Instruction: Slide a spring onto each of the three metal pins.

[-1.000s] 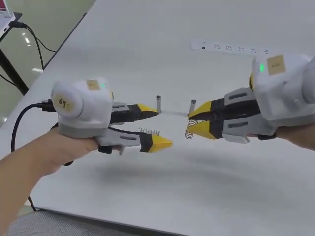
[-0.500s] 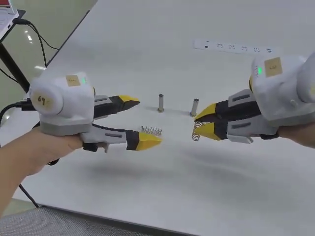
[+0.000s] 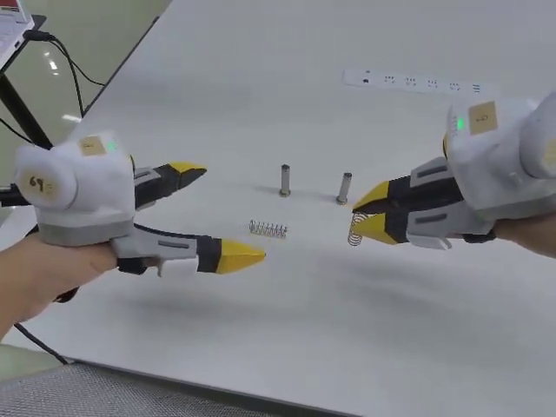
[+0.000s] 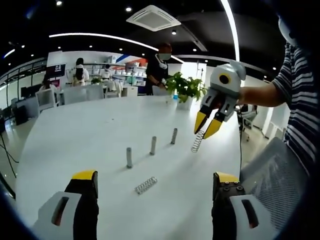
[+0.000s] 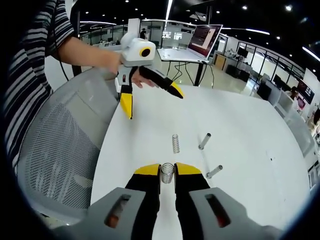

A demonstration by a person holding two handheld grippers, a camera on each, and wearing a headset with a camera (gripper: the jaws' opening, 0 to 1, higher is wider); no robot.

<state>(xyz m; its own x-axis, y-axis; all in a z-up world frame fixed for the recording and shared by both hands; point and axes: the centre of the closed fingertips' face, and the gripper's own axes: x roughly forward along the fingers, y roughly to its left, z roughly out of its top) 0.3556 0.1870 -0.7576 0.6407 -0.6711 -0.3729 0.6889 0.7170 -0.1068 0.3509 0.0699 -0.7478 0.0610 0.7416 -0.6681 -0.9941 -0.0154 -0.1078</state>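
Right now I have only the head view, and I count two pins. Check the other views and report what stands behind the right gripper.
Observer: The left gripper view shows an upright spring in line with the near pin and the middle pin. It appears to sit on a third pin.
Operator: Confirm the right gripper's hold before I move.
Observer: In the right gripper view, the right gripper pinches the held spring between both yellow tips, with the coil's open end facing the camera.
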